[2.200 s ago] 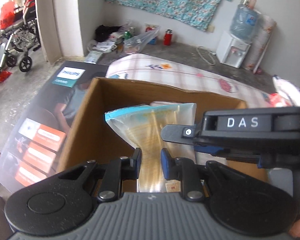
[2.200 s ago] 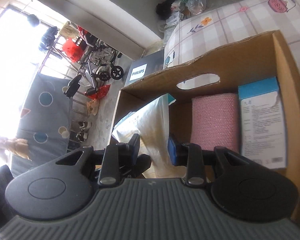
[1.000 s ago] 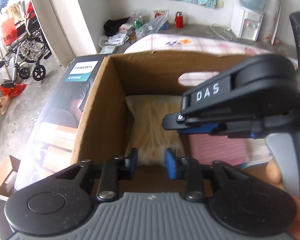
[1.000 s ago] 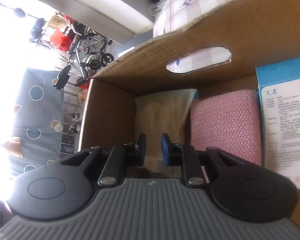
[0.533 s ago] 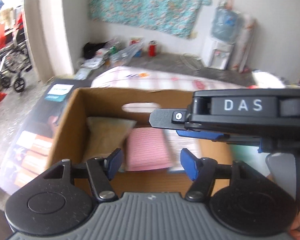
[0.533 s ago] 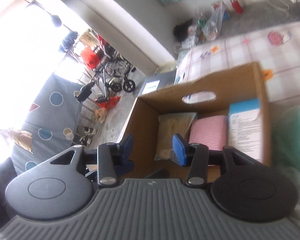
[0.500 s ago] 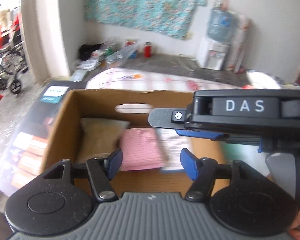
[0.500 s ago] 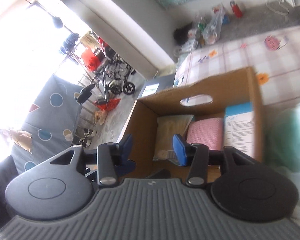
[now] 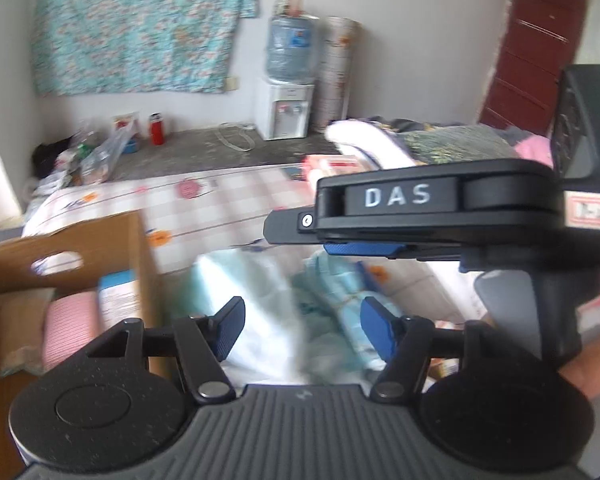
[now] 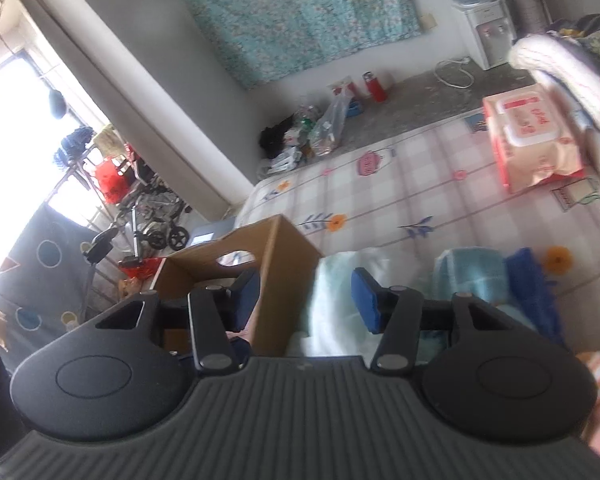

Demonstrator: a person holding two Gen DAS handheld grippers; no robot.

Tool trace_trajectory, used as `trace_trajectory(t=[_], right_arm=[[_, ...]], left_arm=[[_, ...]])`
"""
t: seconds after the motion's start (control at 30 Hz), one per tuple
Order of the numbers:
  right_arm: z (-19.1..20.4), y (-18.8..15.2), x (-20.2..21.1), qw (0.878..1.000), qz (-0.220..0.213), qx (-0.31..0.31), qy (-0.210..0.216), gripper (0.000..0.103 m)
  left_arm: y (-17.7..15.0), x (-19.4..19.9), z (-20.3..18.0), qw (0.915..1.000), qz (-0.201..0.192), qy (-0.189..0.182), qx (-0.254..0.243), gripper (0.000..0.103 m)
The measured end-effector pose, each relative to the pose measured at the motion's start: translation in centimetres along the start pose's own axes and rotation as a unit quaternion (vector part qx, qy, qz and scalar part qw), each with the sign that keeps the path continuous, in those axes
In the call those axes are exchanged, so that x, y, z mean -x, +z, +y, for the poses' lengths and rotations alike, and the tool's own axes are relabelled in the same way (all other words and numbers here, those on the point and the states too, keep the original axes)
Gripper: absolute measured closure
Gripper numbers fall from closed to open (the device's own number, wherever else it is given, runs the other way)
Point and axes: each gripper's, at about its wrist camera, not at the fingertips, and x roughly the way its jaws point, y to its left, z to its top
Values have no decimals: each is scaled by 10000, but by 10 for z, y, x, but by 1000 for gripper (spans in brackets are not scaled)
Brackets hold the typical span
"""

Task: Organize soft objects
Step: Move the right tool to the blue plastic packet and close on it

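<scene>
bright daylight glares from the window (image 10: 16,128); fisheye-bent edges, motion-blurred foreground.

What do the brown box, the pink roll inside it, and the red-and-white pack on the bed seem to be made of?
The brown box looks like plain matte cardboard: raw tan walls and a punched handle slot. The pink roll seems a soft knit or textured cloth, though blur hides the weave. The red-and-white pack looks like glossy plastic film with a hard flip lid.

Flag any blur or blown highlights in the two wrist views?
Left wrist: motion blur smears the pale blue-green soft items and cardboard box; the hand-held gripper itself stays sharp. Right wrist: window at left is blown out white, box and bedding soft; strong fisheye bending at edges.
</scene>
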Motion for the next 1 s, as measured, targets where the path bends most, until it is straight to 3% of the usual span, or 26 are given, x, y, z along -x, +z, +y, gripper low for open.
trace_trajectory(t=[0.13, 0.43, 0.53, 0.63, 0.73, 0.87, 0.93, 1.0], right_arm=[[-55, 4, 17, 9989, -28, -175, -429, 51], [-170, 18, 10, 9898, 371, -743, -1156, 51], [-192, 20, -1, 9866, 593, -1009, -1136, 51], [-208, 18, -17, 9834, 849, -1225, -1033, 51], [-216, 16, -34, 9808, 1109, -1365, -848, 50], [-218, 13, -56, 9773, 1418, -1433, -653, 46], [-218, 11, -65, 9753, 1550, -1467, -572, 37], [-219, 9, -75, 9730, 1678, -1491, -535, 36]], left_arm=[[2, -30, -43, 9995, 36, -246, -217, 41], [12, -114, -85, 9948, 621, -796, -98, 74], [15, -143, -86, 9922, 892, -868, 32, 80], [14, -166, -83, 9913, 1108, -712, 55, 81], [9, -174, -73, 9900, 1339, -437, 90, 82], [8, -170, -54, 9885, 1418, -458, 255, 92], [8, -167, -49, 9886, 1416, -439, 267, 92], [6, -166, -46, 9886, 1424, -418, 259, 92]])
